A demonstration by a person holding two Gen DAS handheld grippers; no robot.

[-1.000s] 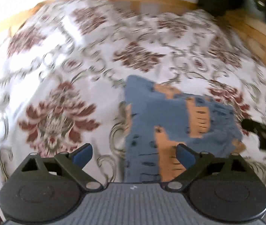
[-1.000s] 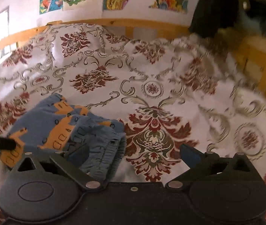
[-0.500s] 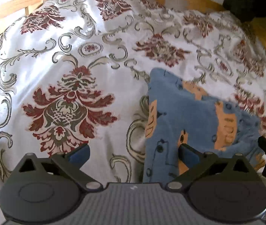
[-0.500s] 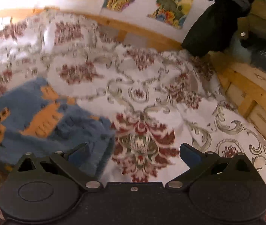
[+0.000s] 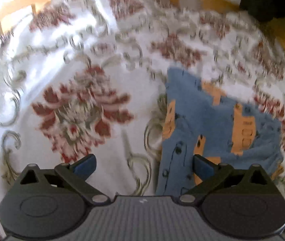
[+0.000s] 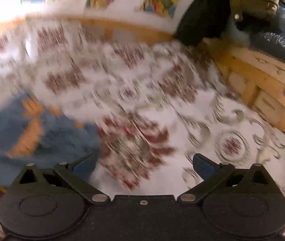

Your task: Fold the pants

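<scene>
Both grippers hung empty over the bed. Seen from the left wrist, the left gripper (image 5: 143,163) stood with fingers spread wide above the floral bedspread (image 5: 78,108), and the folded blue pants (image 5: 212,124) with orange prints lay flat to its right. Seen from the right wrist, the right gripper (image 6: 143,163) was likewise spread apart, the pants (image 6: 41,132) at lower left, a wooden bed frame (image 6: 263,84) at right.
</scene>
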